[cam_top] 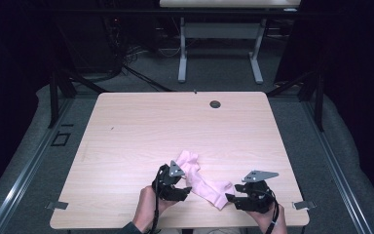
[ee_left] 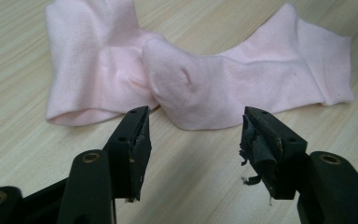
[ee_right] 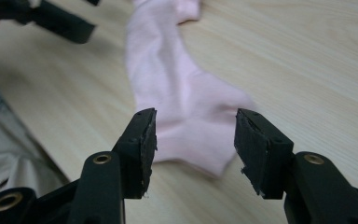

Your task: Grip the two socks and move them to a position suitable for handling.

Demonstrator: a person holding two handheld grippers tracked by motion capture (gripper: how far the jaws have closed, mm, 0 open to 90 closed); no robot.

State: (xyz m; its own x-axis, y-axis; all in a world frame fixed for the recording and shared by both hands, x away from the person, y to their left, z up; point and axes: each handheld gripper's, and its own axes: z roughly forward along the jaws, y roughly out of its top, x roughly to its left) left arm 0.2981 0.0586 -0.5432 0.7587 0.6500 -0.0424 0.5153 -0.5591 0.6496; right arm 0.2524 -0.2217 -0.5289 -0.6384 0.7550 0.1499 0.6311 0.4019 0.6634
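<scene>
A pale pink sock (cam_top: 202,181) lies flat on the wooden table (cam_top: 141,131) near its front edge, twisted in the middle (ee_left: 182,84). My left gripper (cam_top: 184,189) is at the sock's left side, its jaws open just short of the twisted part (ee_left: 195,133). My right gripper (cam_top: 230,197) is at the sock's right end, open, with the end of the sock (ee_right: 191,135) lying between and beyond its jaws (ee_right: 195,137). Neither gripper holds anything.
A round cable hole (cam_top: 215,104) sits near the table's far edge. Metal clips (cam_top: 57,205) stick out at the front corners. Another table's white legs (cam_top: 182,53) stand beyond on grey floor. The left gripper's jaw (ee_right: 60,25) lies far off in the right gripper view.
</scene>
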